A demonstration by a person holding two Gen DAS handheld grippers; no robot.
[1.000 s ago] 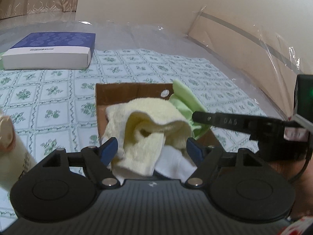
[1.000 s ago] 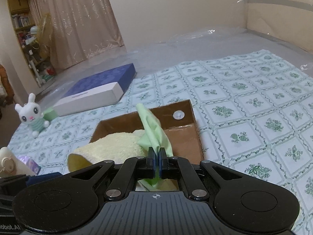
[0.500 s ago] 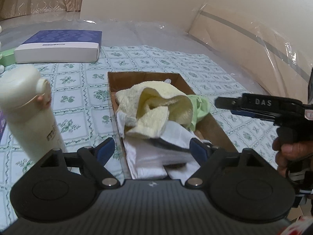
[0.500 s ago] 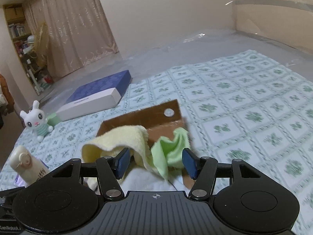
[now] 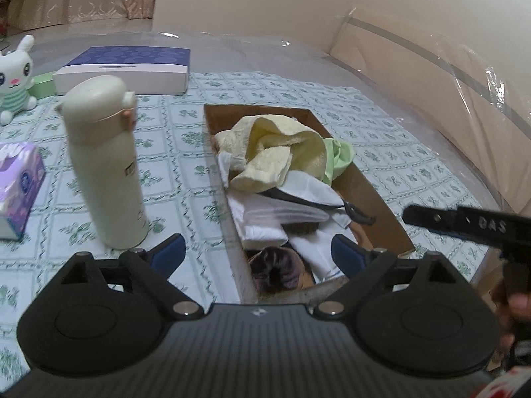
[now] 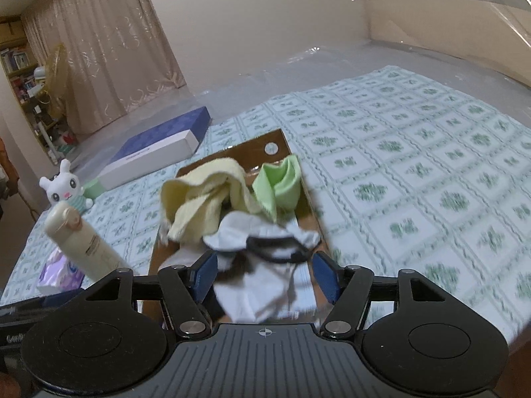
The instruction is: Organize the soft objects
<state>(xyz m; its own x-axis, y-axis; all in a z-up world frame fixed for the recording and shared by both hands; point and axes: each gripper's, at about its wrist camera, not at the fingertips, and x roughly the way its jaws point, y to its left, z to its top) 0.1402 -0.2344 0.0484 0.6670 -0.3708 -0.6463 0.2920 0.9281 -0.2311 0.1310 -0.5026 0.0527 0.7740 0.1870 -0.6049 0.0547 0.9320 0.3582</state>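
Cloths point(image 5: 275, 152) heaped inside box point(image 5: 371, 185)

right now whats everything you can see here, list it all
cardboard box: 1, brown, centre of tablecloth
towel: 1, pale yellow, in box, on top
cloth: 1, light green, in box beside towel
white fabrics: several, in box, underneath
bottle: 1, cream, upright left of box
tissue pack: 1, purple, far left
flat box: 1, blue and white, behind bottle
bunny toy: 1, white, back left
tablecloth: 1, green floral
left gripper: open
right gripper: open
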